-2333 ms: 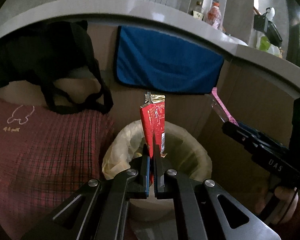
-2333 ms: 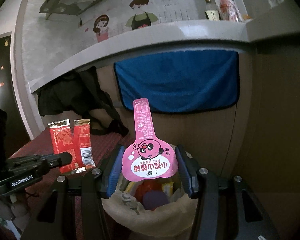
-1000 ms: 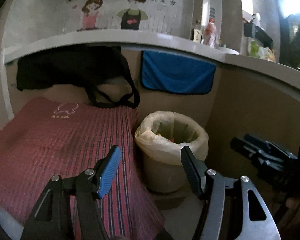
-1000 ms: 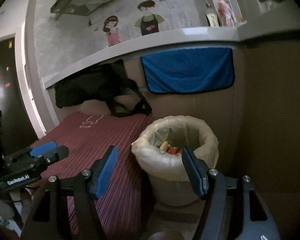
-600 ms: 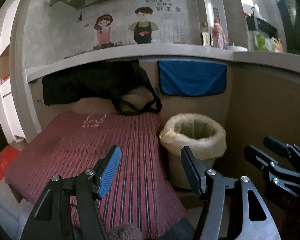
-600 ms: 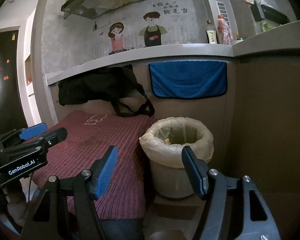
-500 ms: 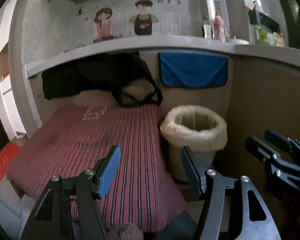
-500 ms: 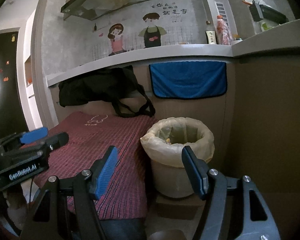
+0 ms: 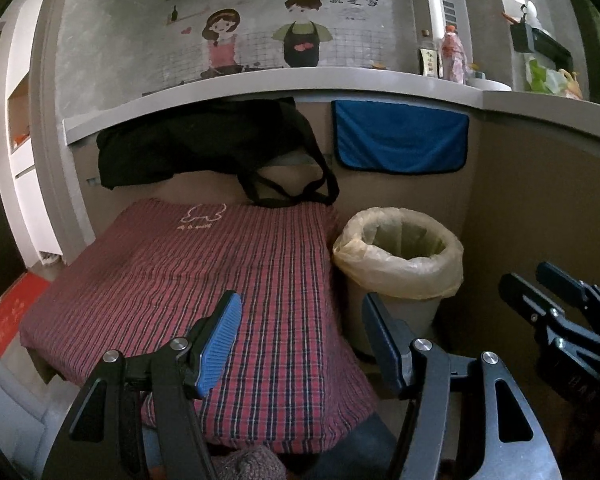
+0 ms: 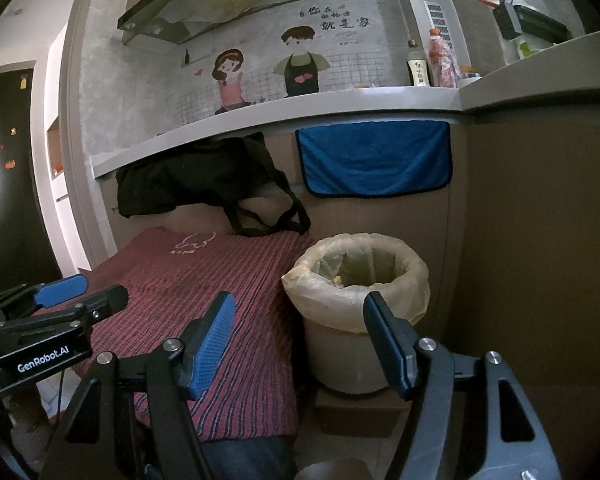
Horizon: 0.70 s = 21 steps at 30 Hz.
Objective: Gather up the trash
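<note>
A round trash bin point(image 9: 400, 272) point(image 10: 356, 312) lined with a pale yellow bag stands in the corner, right of a red plaid cloth point(image 9: 204, 280) point(image 10: 204, 288). A few bits of trash point(image 10: 336, 279) show inside it in the right wrist view. My left gripper point(image 9: 300, 340) is open and empty, held back from the bin over the cloth's front edge. My right gripper point(image 10: 300, 336) is open and empty too, in front of the bin. Each gripper shows at the side of the other's view: the right one point(image 9: 540, 292), the left one point(image 10: 84, 292).
A black bag point(image 9: 204, 140) hangs from the grey counter ledge point(image 9: 260, 88) above the cloth. A blue towel point(image 9: 400, 140) hangs beside it above the bin. Bottles point(image 9: 452, 56) stand on the ledge. Brown panels point(image 10: 532, 240) wall the corner at right.
Both grippers have pulled back from the bin, so it looks smaller and farther. Both stay open and empty. Earlier each held a wrapper over the bin; neither wrapper is between the fingers now.
</note>
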Each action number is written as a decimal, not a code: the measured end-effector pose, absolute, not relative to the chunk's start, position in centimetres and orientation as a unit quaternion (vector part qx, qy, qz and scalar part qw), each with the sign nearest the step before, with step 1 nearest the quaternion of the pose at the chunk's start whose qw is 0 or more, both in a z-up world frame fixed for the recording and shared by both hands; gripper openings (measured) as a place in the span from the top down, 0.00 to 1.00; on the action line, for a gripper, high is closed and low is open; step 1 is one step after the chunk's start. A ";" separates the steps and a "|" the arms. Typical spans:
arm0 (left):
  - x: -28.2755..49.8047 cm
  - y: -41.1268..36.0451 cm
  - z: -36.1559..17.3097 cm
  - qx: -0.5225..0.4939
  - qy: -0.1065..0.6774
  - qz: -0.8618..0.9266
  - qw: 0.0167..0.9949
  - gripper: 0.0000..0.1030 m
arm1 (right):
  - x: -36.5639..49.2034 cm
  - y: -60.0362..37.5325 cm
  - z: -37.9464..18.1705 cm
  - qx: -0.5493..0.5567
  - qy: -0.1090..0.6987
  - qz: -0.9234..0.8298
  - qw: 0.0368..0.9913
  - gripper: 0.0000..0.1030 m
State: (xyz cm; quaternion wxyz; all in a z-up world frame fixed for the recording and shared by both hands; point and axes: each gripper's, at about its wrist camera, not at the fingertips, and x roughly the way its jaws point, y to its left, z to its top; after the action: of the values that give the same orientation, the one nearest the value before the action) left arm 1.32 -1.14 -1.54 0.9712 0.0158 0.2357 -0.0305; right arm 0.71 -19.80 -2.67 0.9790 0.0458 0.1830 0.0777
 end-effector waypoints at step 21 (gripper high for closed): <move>1.5 -0.9 -1.4 0.008 0.235 -0.026 0.972 0.40 | 0.8 -19.7 -2.7 0.047 0.191 0.074 0.978 0.38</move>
State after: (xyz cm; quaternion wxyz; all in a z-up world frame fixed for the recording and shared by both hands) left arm 1.49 -0.89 -1.43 0.9716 0.0085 0.2348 -0.0264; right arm 0.82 -19.75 -2.67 0.9777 0.0468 0.1909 0.0743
